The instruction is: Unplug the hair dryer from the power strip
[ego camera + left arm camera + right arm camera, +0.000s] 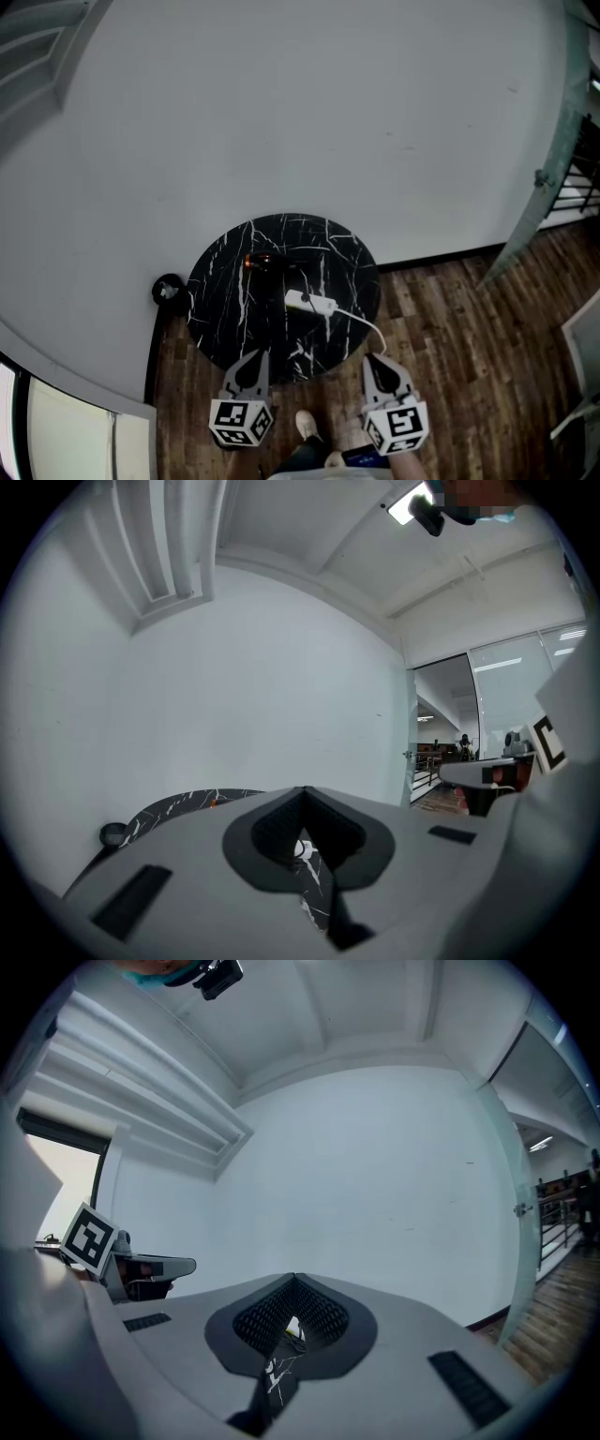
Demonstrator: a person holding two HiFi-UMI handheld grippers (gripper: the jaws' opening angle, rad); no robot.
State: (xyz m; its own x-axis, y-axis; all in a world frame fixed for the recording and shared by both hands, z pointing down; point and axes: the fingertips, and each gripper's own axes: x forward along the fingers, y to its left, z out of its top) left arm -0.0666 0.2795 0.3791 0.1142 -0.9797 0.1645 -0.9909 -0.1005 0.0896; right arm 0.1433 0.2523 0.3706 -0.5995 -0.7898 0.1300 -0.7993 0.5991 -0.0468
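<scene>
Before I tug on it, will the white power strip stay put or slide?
Likely slides: the power strip looks small and light, loose on the polished marble table. Its cord curves slackly off the edge, so probably floppy, offering little anchoring.

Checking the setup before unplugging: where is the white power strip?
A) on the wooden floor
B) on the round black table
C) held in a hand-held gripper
B: the head view shows the power strip lying on the round black table, toward its right side.

Things counted
One table (234,314), one power strip (310,302), one hair dryer (263,262), two grippers: left gripper (258,355), right gripper (374,358).
</scene>
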